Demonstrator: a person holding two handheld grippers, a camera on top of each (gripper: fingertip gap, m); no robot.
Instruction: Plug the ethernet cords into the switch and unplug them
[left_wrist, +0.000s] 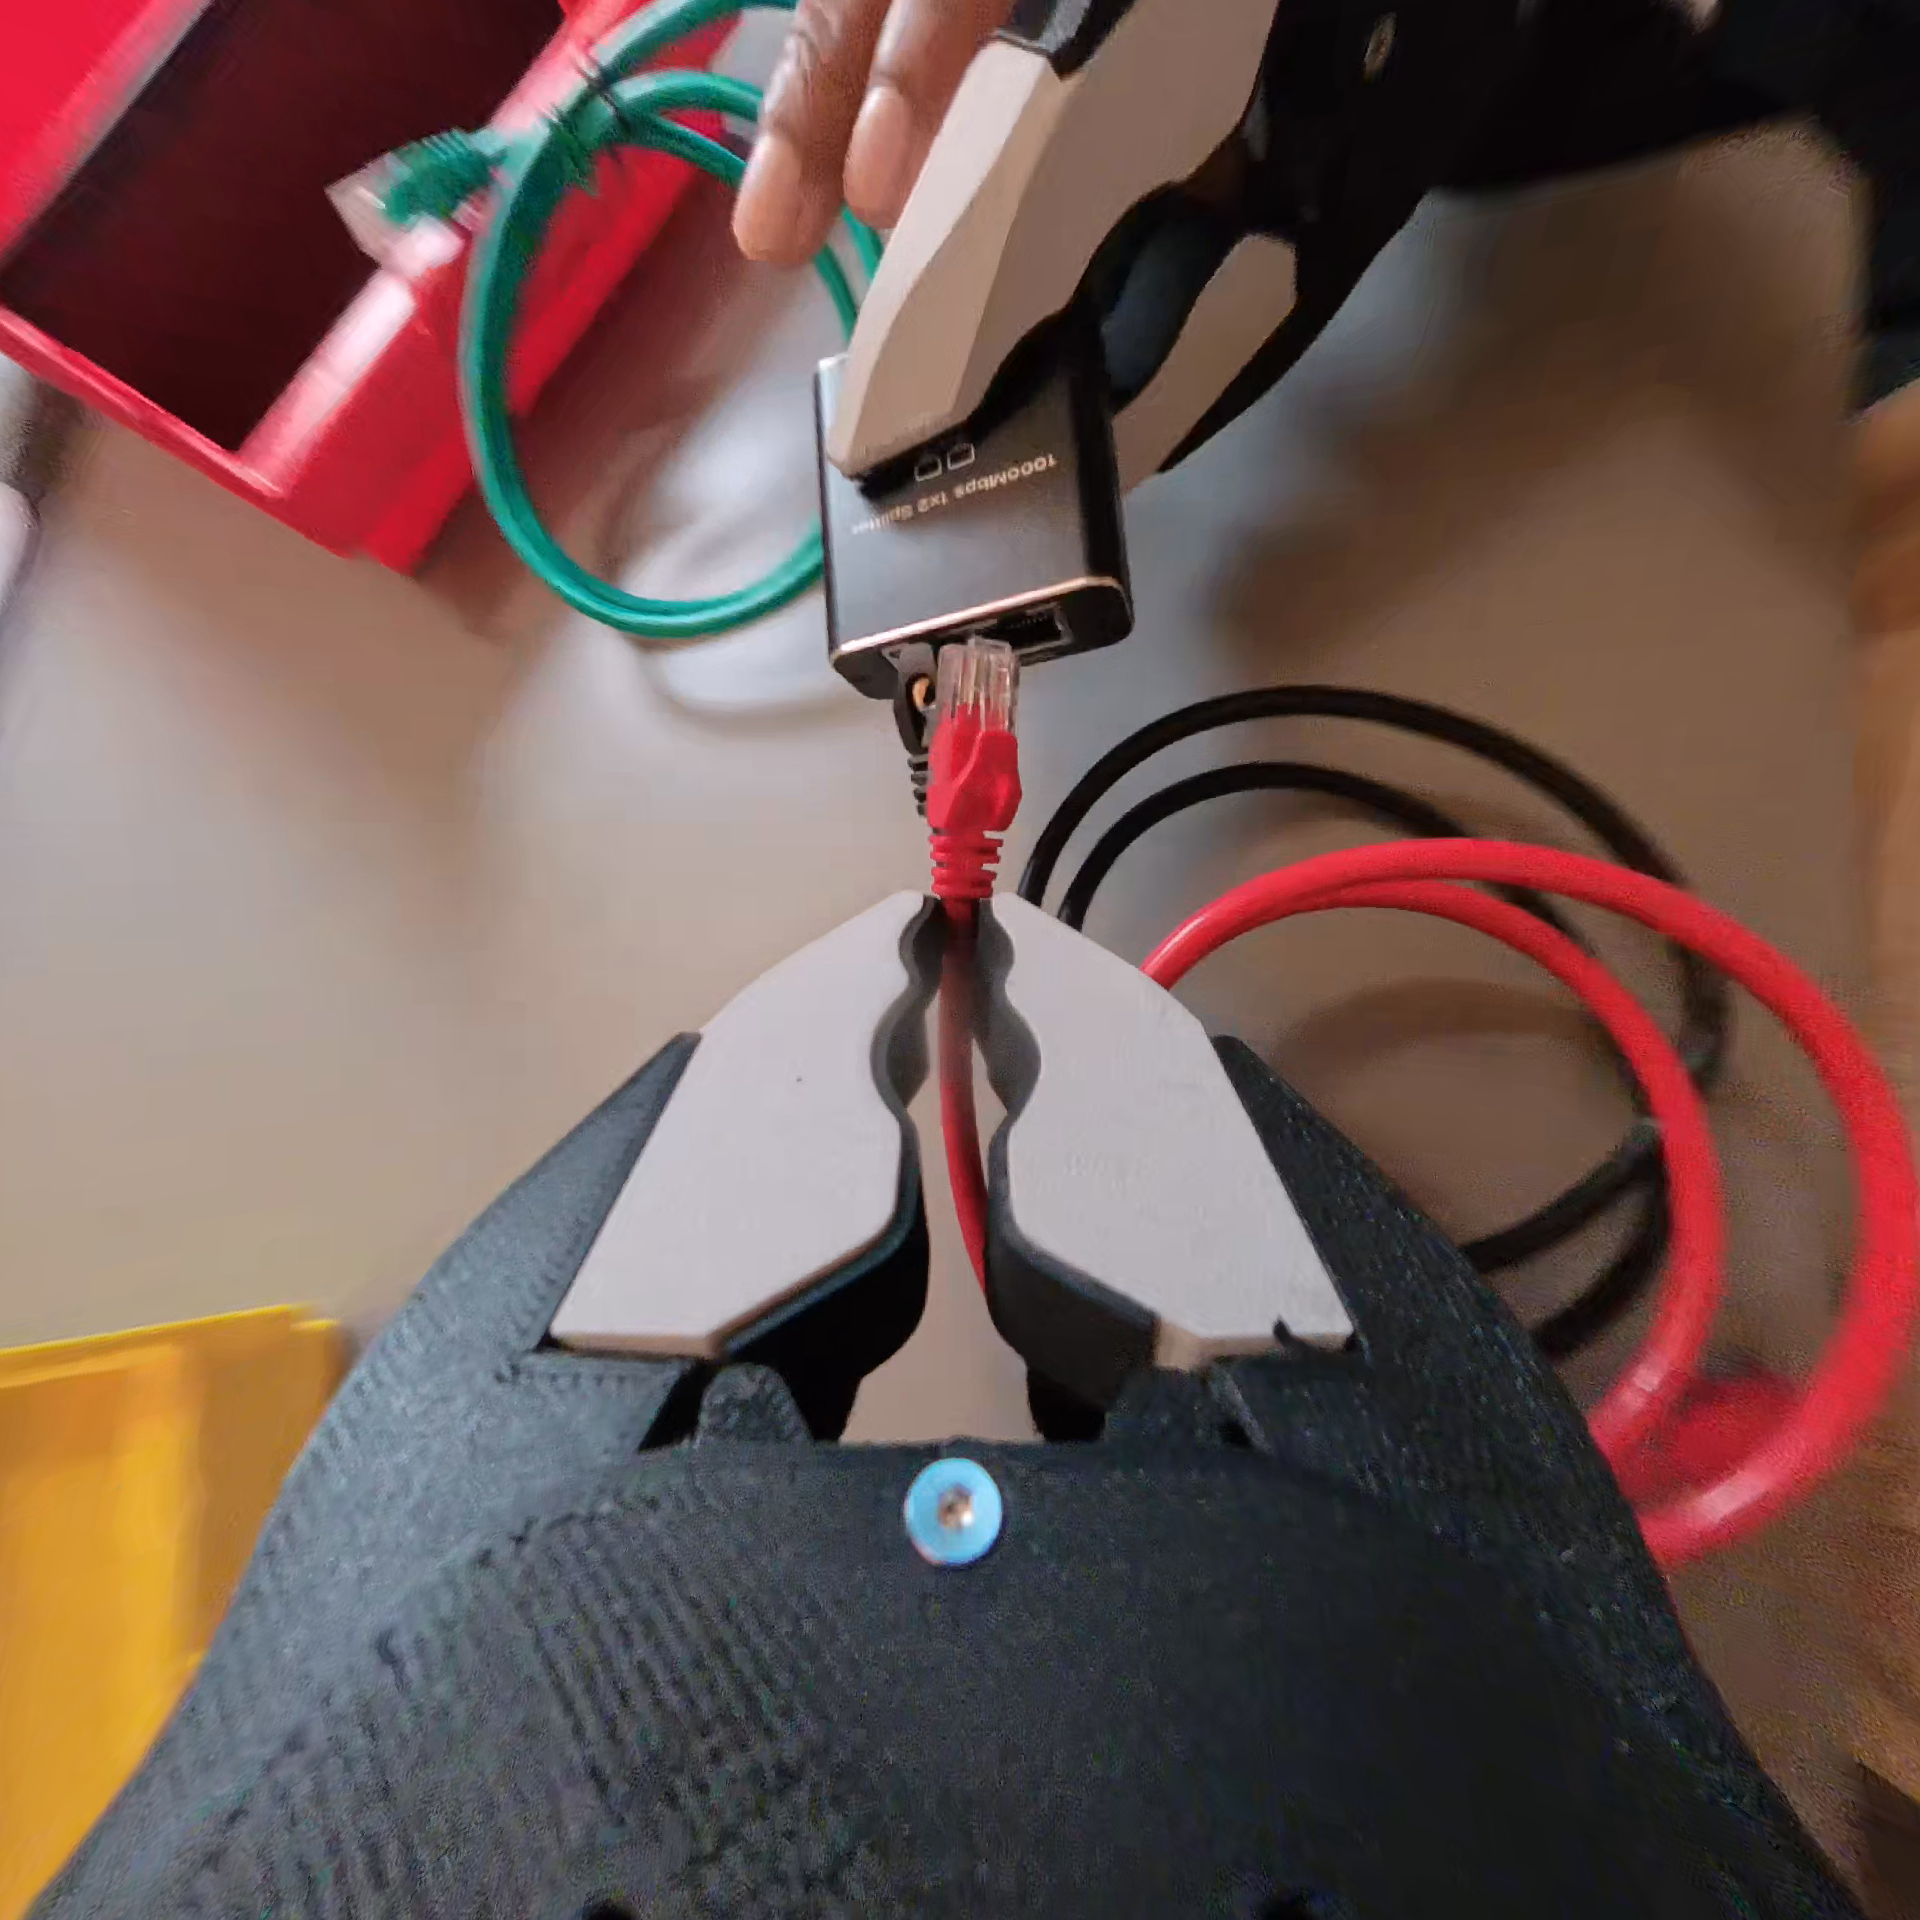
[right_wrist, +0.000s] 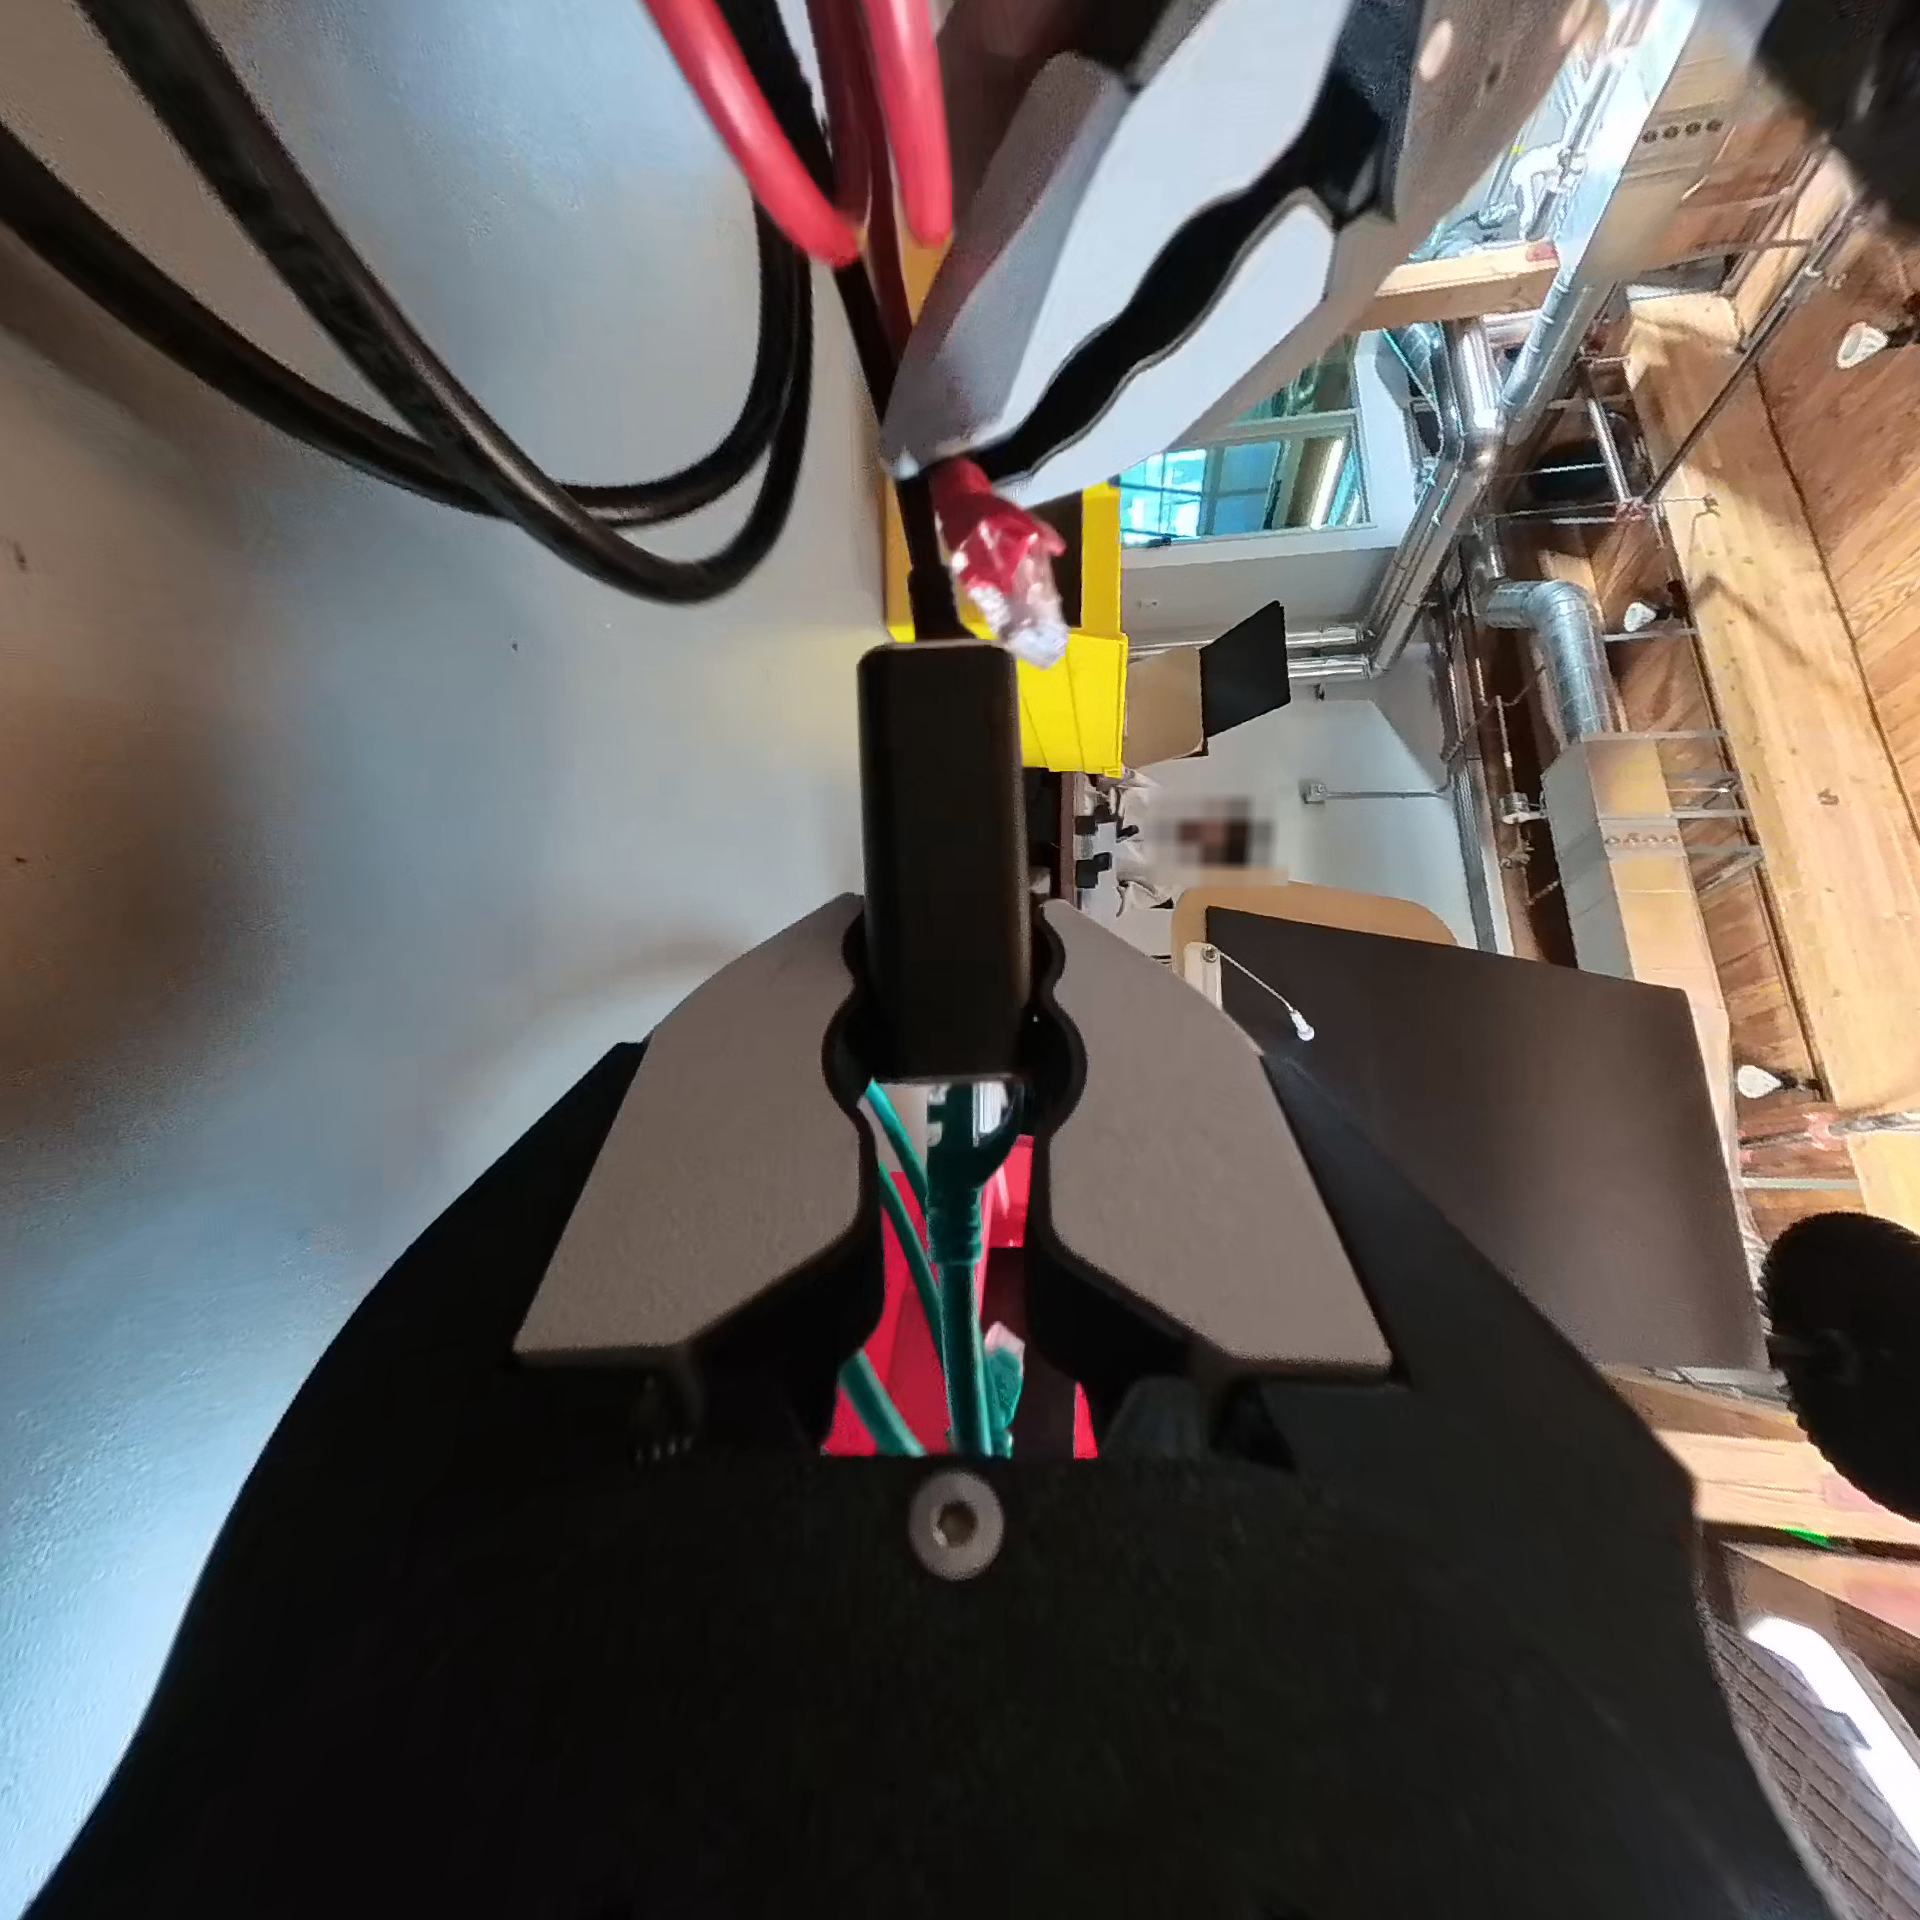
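Note:
My left gripper (left_wrist: 961, 914) is shut on the red ethernet cord (left_wrist: 961, 1091) just behind its plug. The red plug (left_wrist: 975, 758) has its clear tip at the near face of the black switch (left_wrist: 971, 561), beside an open port; it looks touching or just outside. A black cable (left_wrist: 914, 727) is plugged in next to it. My right gripper (right_wrist: 945, 935) is shut on the switch (right_wrist: 940, 831) and holds it above the table. In the right wrist view the red plug (right_wrist: 1003, 582) is at the switch's far end, and a green cord (right_wrist: 951, 1184) is plugged into its near end.
A red bin (left_wrist: 343, 395) stands at the upper left with the green cord (left_wrist: 499, 416) looped over it. A yellow bin (left_wrist: 135, 1507) is at the lower left. The red cord loops (left_wrist: 1766, 1195) and the black cable loops (left_wrist: 1558, 790) lie on the pale table to the right.

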